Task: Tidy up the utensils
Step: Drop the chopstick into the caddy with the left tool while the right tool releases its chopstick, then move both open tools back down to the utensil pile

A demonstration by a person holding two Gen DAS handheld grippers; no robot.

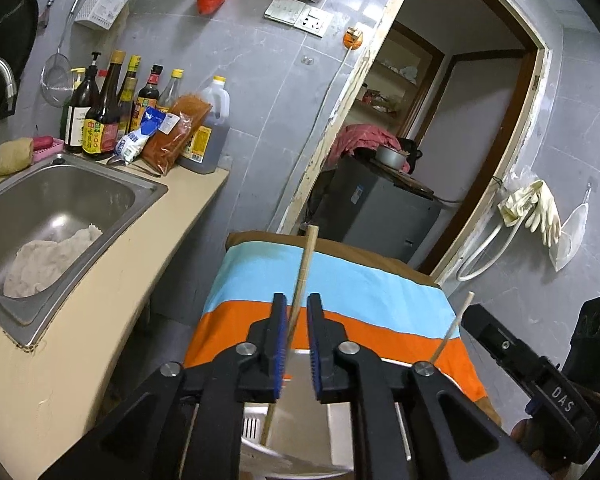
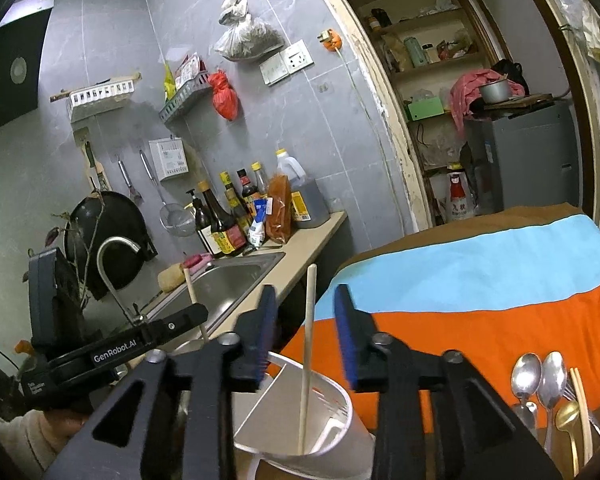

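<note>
Left gripper (image 1: 296,344): jaws narrowly parted around a chopstick (image 1: 300,280), pads clear.
Right gripper (image 2: 305,336): jaws wider, second chopstick (image 2: 308,344) loose between.
Chopsticks: standing in white holder (image 2: 331,420).
Spoons (image 2: 539,380): on striped cloth (image 2: 499,280).

A pale wooden chopstick (image 2: 308,344) stands nearly upright inside a white plastic utensil holder (image 2: 339,420), its lower tip down in the right-hand compartment beside an inner divider, its top end rising well above the rim. A second chopstick (image 1: 296,312) of the same pale wood leans slightly, its lower end reaching down into the holder (image 1: 256,428), whose wall has slots there. The holder stands on a cloth striped blue, orange and brown. To its right on the cloth lie two silver spoons (image 2: 539,376), a smaller gold spoon (image 2: 567,416) and more chopsticks (image 2: 581,408), bundled side by side, handles towards the camera.
</note>
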